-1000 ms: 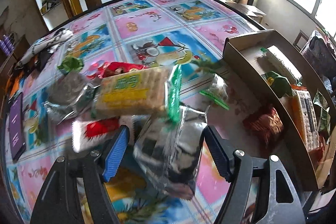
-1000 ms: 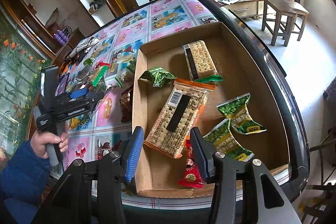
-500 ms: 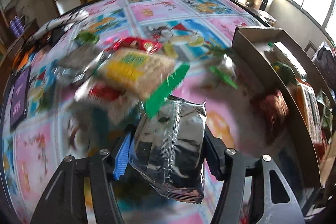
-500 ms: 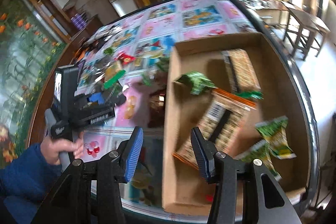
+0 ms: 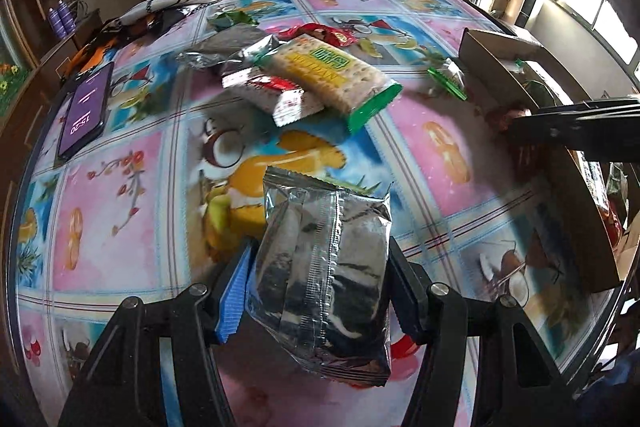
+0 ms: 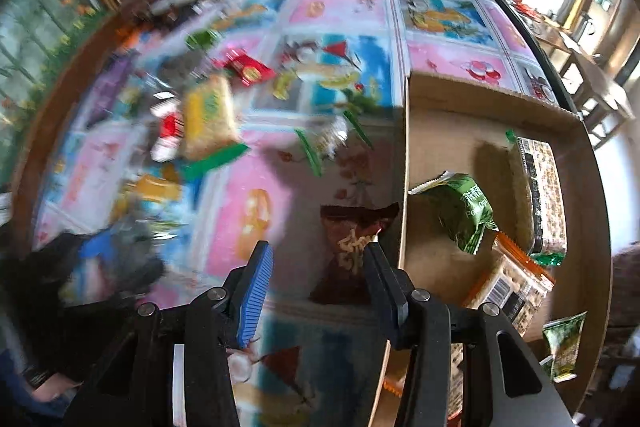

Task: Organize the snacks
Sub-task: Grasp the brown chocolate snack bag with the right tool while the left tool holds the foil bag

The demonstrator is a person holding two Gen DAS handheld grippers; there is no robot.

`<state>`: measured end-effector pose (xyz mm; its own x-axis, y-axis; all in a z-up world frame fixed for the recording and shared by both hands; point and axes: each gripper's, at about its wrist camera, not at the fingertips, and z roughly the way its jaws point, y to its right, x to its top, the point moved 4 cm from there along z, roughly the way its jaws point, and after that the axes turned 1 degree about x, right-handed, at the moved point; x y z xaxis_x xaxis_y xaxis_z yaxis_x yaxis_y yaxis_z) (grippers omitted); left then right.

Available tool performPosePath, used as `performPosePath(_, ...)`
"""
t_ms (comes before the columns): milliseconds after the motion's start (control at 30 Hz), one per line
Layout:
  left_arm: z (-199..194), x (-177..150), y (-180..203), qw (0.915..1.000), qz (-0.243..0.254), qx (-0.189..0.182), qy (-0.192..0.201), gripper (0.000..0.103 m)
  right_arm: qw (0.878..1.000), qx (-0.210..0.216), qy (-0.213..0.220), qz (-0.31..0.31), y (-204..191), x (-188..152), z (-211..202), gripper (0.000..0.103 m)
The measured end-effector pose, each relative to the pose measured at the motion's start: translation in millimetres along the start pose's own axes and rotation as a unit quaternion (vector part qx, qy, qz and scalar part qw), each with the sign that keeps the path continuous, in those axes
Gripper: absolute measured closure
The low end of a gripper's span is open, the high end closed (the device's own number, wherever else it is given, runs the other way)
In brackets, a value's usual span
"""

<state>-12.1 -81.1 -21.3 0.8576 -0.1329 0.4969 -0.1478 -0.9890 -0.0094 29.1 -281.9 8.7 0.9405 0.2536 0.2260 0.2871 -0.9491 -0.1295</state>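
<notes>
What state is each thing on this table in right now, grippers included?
Left gripper: shut on the silver packet, held above the tablecloth.
Right gripper: open, empty, over the brown packet.
Brown packet: lying flat beside the cardboard box, outside it.
Cardboard box: open-topped, partly filled with snacks.
Cracker pack: sealed, resting across other packets.
Phone: screen lit.

Silver foil packet [image 5: 324, 267], pink-and-blue fruit-print tablecloth [image 5: 440, 155], brown cardboard box [image 6: 440, 131]
</notes>
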Motion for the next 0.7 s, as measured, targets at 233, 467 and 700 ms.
performPosePath(233, -0.6, -2.0, -6.4, 1.0000, 0.006, -0.004, 0.002, 0.042, 0.997, -0.062, -0.023, -0.049, -13.9, 5.3, 24.6, 0.055)
performPosePath(467, 0.9, 1.3, -14.7, 0.9999, 0.005, -0.009, 0.002, 0.042, 0.999, 0.040, 0.003, 0.005, -14.0, 0.8, 3.7, 0.055)
performPosePath(700, 3.0, 4.1, -14.9, 0.9999, 0.014, -0.006, 0.004, 0.042, 0.995, 0.068, -0.015, 0.075, -0.3, 2.4, 10.3, 0.054)
